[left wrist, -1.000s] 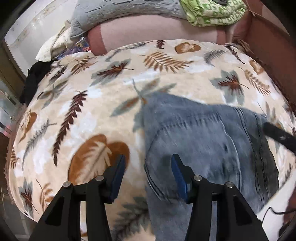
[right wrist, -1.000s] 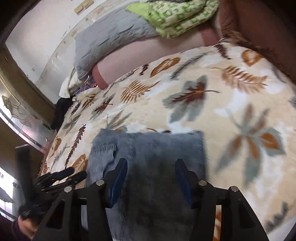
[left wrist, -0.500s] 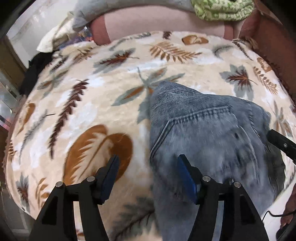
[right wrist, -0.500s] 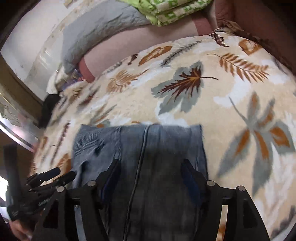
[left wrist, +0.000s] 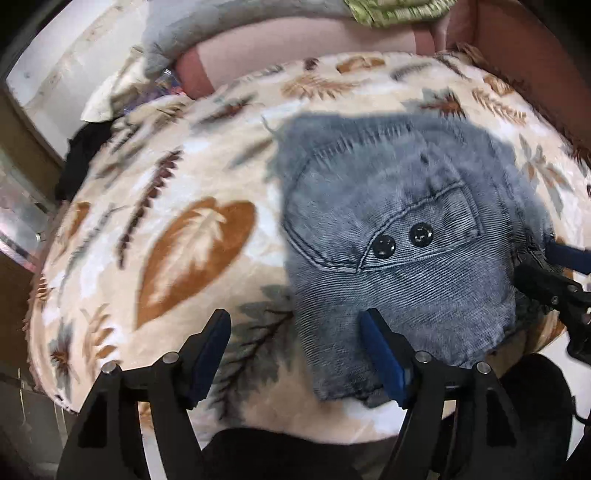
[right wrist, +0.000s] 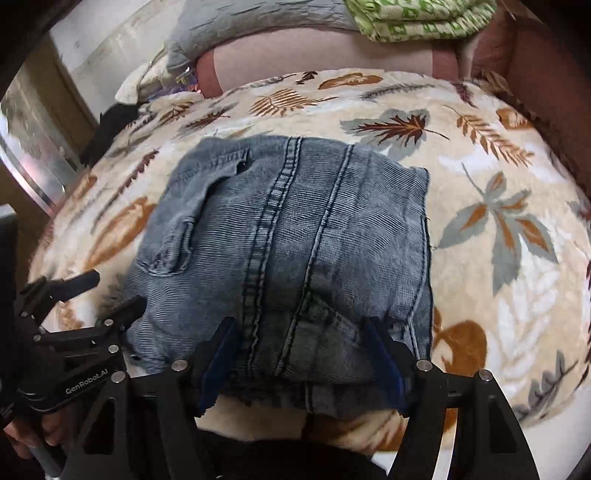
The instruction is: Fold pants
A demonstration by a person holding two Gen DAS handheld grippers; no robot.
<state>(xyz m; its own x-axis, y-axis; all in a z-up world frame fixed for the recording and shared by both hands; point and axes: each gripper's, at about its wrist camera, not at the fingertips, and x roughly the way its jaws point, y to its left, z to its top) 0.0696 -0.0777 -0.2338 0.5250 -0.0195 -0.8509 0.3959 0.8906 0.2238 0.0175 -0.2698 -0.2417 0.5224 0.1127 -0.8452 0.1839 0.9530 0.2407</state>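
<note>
Blue denim pants [left wrist: 399,229] lie folded into a compact square on the leaf-print blanket [left wrist: 184,221]. My left gripper [left wrist: 295,321] hovers at their near left corner, jaws opening. One finger is over the denim, the other over the blanket, and nothing is pinched. From the right wrist view the pants [right wrist: 295,229] show their seams. My right gripper [right wrist: 299,325] stands open astride the near folded edge, with denim between the pads but not squeezed. Each gripper shows in the other's view: the right gripper [left wrist: 543,258] at the pants' right edge, the left gripper [right wrist: 114,288] at their left edge.
A grey quilt [right wrist: 258,26] and a folded green blanket [right wrist: 417,18] lie at the far end on a pink sheet [right wrist: 325,59]. A black garment [left wrist: 85,151] lies at the far left. A brown padded side [left wrist: 535,55] rises on the right. The bed's near edge lies just below the fingers.
Both grippers have pulled back toward the bed's near edge and their jaws have widened. The folded pants now lie farther out in front of them, seen whole.
</note>
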